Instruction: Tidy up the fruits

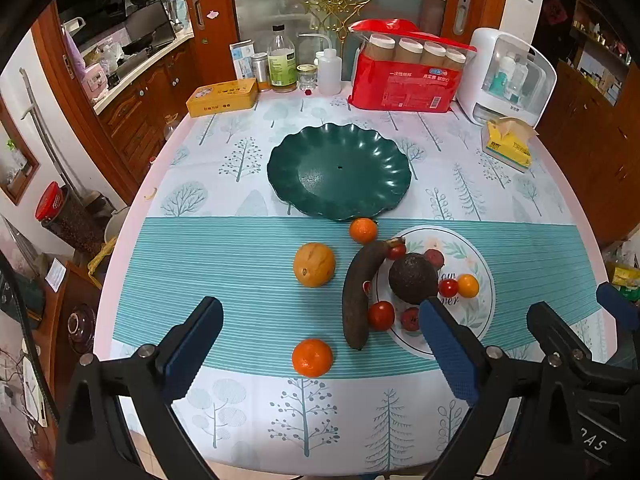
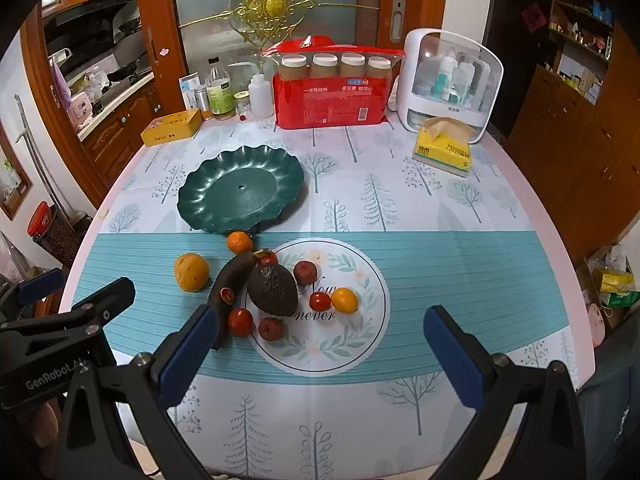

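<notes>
both claws, left [image 1: 320, 344] and right [image 2: 320, 354], gape wide, holding nothing. fruit loose on cloth: banana [image 2: 230, 294], avocado [image 2: 274, 290], 3 oranges. green plate [image 2: 240, 194] bare. risk: round fruit rolls off if nudged; soft banana bruises under squeeze.

"GenRobot" on left claw [image 2: 60, 292]; "never" on tablecloth [image 2: 440, 280]

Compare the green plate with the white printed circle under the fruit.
The green plate is a raised dish with a scalloped rim; the white circle is flat print on the tablecloth. The plate holds nothing; the circle has the avocado and small fruits on it. Both are round.
</notes>
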`<state>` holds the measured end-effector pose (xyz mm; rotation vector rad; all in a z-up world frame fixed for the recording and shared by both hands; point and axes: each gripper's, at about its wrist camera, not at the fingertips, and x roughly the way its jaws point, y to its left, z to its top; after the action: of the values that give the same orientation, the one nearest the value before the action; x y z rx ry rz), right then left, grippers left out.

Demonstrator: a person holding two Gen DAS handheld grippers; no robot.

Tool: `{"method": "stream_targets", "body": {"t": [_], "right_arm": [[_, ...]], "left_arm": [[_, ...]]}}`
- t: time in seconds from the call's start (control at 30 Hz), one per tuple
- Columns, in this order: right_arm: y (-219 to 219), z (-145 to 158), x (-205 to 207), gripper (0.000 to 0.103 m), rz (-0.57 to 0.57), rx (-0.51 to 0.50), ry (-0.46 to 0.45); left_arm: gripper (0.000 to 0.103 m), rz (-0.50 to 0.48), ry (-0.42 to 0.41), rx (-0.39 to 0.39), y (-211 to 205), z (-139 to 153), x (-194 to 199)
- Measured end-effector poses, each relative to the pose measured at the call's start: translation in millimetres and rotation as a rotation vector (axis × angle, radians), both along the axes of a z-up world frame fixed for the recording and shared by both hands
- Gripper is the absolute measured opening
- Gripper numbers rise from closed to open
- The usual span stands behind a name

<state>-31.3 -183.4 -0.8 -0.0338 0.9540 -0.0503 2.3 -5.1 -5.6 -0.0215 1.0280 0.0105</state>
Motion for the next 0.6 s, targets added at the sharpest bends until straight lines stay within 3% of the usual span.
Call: {"method": "stream_targets", "body": {"t": [0.6], "right_arm": [[-1, 16, 4, 0.103, 0.016, -0.011, -0.042]], "left_arm": [[0.097, 0.001, -0.028, 0.026, -4, 9, -1]]}}
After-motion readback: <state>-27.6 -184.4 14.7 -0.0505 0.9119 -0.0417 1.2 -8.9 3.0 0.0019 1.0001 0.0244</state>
